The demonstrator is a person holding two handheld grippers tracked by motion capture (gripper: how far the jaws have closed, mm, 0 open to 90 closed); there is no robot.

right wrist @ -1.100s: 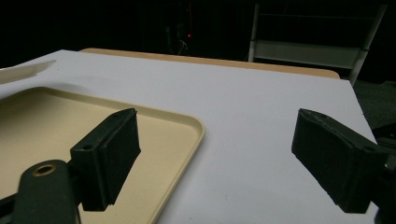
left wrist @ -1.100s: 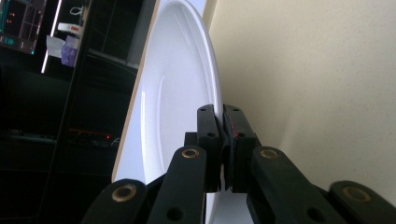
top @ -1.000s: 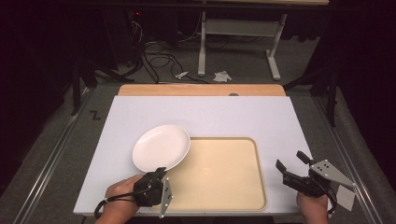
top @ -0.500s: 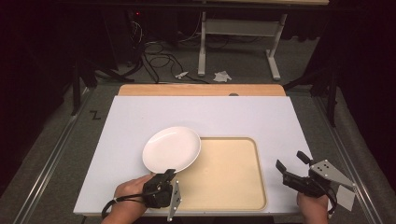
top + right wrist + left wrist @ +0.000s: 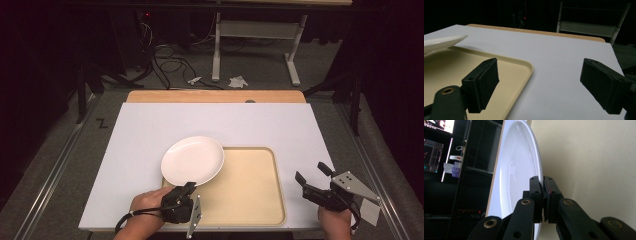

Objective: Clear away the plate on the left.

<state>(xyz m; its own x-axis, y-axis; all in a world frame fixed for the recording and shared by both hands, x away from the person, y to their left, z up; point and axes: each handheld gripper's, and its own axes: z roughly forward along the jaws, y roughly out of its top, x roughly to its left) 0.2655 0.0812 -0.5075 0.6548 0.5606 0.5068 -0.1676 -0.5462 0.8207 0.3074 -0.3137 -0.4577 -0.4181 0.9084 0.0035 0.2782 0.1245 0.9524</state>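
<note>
- The left gripper [image 5: 189, 186] is clenched on the near rim of the white plate [image 5: 192, 160].
- The plate is round, glossy, plain and shallow, tilted up off the beige tray [image 5: 250, 192], overhanging its far left corner.
- The right gripper [image 5: 311, 177] hovers with jaws spread, holding nothing.

Bare tray [image 5: 250, 185] floor right of the plate [image 5: 192, 160] (overhanging its left rim); white table [image 5: 280, 125] beyond unobstructed

A white board [image 5: 220, 125] covered the table, with a wooden strip [image 5: 215, 96] along its far edge. On the floor beyond lay tangled cables [image 5: 167, 62] and two scraps of paper [image 5: 238, 81], near a white frame [image 5: 255, 35]. A monitor [image 5: 434, 155] glowed in the dark.
</note>
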